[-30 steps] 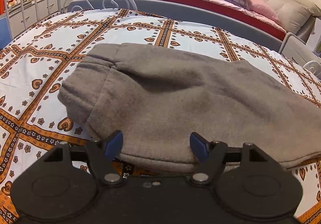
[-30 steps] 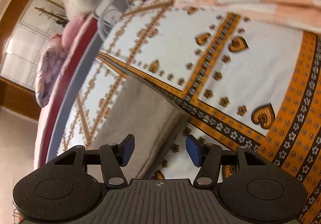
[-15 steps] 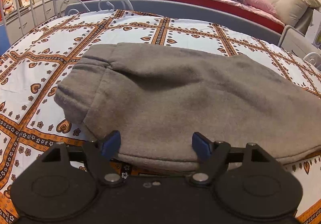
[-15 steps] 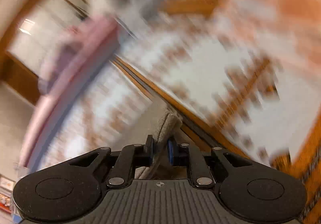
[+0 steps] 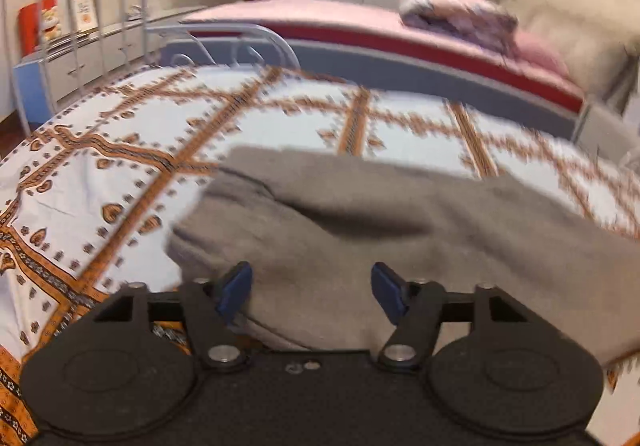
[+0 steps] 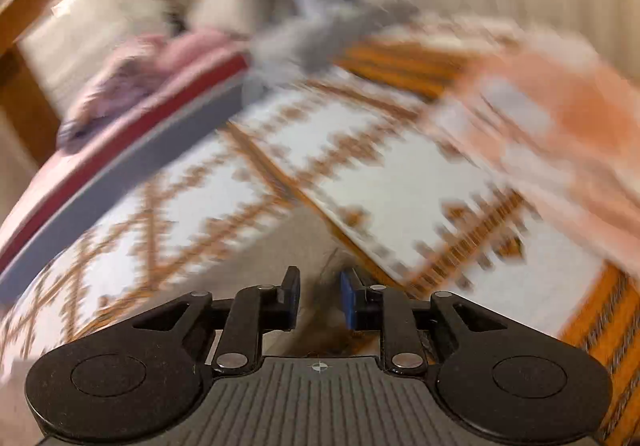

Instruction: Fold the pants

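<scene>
Grey fleece pants lie folded lengthwise on the patterned bedspread. My left gripper is open, its blue pads on either side of the near edge of the pants, holding nothing. In the blurred right wrist view my right gripper stands partly open with a narrow gap. The grey pants fabric lies in front of and under the pads, no longer pinched.
A metal bed frame stands at the far left. A second bed with pink bedding and a rolled quilt lies beyond. An orange checked blanket lies on the right of the bedspread.
My right gripper shut on the pants edge half a second ago and has now opened a little, swinging fast. My left gripper has lifted and shifted slightly, still open.
</scene>
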### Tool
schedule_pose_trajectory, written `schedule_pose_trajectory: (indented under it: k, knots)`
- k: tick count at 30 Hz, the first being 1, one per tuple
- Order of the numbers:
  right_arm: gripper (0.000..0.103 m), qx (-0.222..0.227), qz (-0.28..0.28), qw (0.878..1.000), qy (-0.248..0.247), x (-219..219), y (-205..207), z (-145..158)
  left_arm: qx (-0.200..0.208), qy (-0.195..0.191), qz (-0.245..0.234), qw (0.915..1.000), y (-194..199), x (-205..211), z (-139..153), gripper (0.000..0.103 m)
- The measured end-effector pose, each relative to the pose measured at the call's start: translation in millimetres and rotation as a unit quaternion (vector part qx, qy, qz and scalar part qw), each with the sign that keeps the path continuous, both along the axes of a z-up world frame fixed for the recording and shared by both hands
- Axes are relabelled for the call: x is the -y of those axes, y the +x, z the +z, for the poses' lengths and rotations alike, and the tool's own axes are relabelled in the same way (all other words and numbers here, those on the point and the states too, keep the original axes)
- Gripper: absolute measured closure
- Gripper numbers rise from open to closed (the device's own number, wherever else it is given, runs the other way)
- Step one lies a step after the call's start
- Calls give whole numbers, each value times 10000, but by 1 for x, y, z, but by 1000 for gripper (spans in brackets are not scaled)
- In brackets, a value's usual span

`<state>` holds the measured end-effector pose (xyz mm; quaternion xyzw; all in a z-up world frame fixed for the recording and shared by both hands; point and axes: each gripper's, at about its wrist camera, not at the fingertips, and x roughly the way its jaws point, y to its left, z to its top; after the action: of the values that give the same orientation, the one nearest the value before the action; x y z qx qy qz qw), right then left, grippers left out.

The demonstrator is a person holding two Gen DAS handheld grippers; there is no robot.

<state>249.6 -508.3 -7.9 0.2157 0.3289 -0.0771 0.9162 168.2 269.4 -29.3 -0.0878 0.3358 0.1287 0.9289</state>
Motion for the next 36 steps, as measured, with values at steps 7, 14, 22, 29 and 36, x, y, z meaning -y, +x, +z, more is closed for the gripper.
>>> schedule_pose_trajectory:
  k: [7, 14, 22, 29, 36]
  knots:
    - [80, 461, 1586, 9860, -227, -102, 23, 25, 92, 251, 208, 9994, 24, -38, 21, 49]
    - [80, 505, 3856, 9213, -42, -290, 85, 9, -238, -69, -79, 9997, 68, -74, -2, 53]
    - [80, 139, 4746, 8801, 4, -420, 159, -41, -206, -513, -294, 9980, 104, -89, -18, 57]
    - [80, -175, 5095, 8603, -35, -462, 183, -67, -165, -647, -398, 9970, 111, -94, -22, 58]
    - [80, -195, 5309, 8469, -229, -470, 190, -71, -80, -648, -600, 9961, 107, -95, -21, 61]
